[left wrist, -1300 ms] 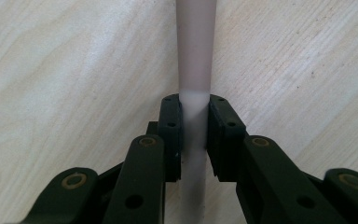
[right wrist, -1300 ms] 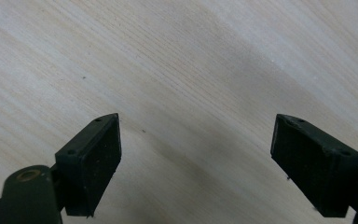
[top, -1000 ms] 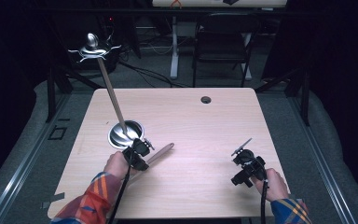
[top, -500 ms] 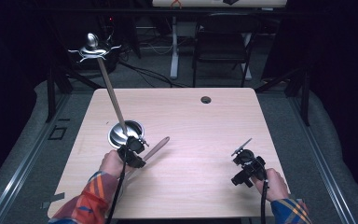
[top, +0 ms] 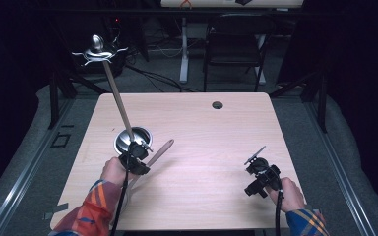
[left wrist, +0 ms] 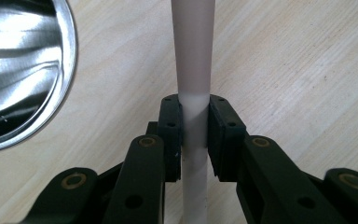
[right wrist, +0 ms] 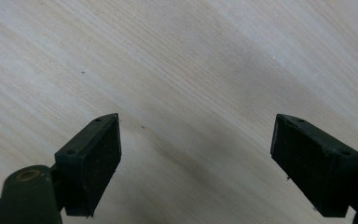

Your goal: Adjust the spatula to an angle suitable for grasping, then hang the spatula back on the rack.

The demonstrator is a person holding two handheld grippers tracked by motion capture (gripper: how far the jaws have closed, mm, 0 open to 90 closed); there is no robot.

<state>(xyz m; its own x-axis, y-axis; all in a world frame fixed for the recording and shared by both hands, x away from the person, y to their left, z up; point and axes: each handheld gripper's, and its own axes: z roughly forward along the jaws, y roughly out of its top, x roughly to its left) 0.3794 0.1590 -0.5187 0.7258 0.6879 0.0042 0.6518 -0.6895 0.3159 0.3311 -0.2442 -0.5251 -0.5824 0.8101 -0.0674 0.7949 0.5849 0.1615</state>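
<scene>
At the left of the high view, the person's left hand (top: 113,170), in a striped sleeve, rests low near the front left of the tabletop (top: 202,123) and holds the left gripper (top: 137,156) pointing up and to the right. Its fingers (left wrist: 171,135) are narrow, clamped on a pale wooden stick (top: 158,152) that slants away from the gripper toward the middle of the tabletop. The left gripper view shows what the high view cannot: the pads press on both sides of the stick (left wrist: 194,70), which runs straight up between them above the wood grain. Just beside the gripper stands a round metal bowl (top: 133,138); a long rod rises out of it toward a metal fitting above the far left corner. In the left gripper view the bowl's (left wrist: 18,70) shiny inside looks bare.

At the right, the right hand (top: 290,194) lies near the front right edge, well apart from the stick, with the right gripper (top: 261,174) aimed up and left. The right gripper view shows its fingers (right wrist: 93,158) spread wide over bare wood, with nothing between them.
</scene>
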